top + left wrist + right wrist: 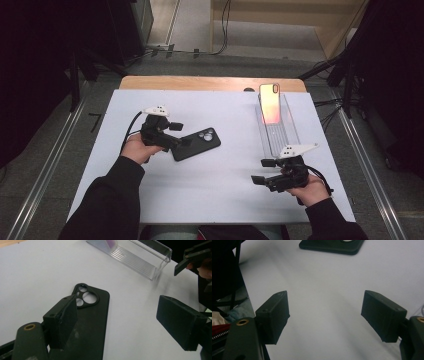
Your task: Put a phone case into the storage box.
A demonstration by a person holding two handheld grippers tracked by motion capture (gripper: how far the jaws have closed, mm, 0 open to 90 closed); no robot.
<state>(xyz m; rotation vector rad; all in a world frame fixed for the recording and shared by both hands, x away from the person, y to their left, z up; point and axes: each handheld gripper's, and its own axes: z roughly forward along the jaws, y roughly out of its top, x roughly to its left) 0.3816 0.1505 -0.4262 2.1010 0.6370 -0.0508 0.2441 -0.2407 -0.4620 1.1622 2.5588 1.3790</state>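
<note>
Nearest the person, the right gripper [260, 171] is hovering low over the bare white table [210, 195], held in the right hand [311, 190] at the near right. Its jaws are standing wide apart with nothing between them, as the right gripper view shows, and they are pointing leftward across the table toward the black phone case [332, 245] lying farther off.

A little farther in, on the left, the left hand [136, 148] is holding the left gripper [186, 135] at the near end of the black phone case [196, 143]. The case is lying flat on the table, left of centre, with its camera cut-outs at the far end. In the left gripper view the jaws are spread open: one is sitting over the case's near left edge [92, 322], the other is hanging well off to the side above bare table, so the case is not clamped. Whether the jaw is touching the case I cannot tell.

Farther back on the right, a clear plastic tray [291, 131] is lying lengthwise, and a pinkish-orange phone [270, 103] is leaning upright at its far end.
</note>
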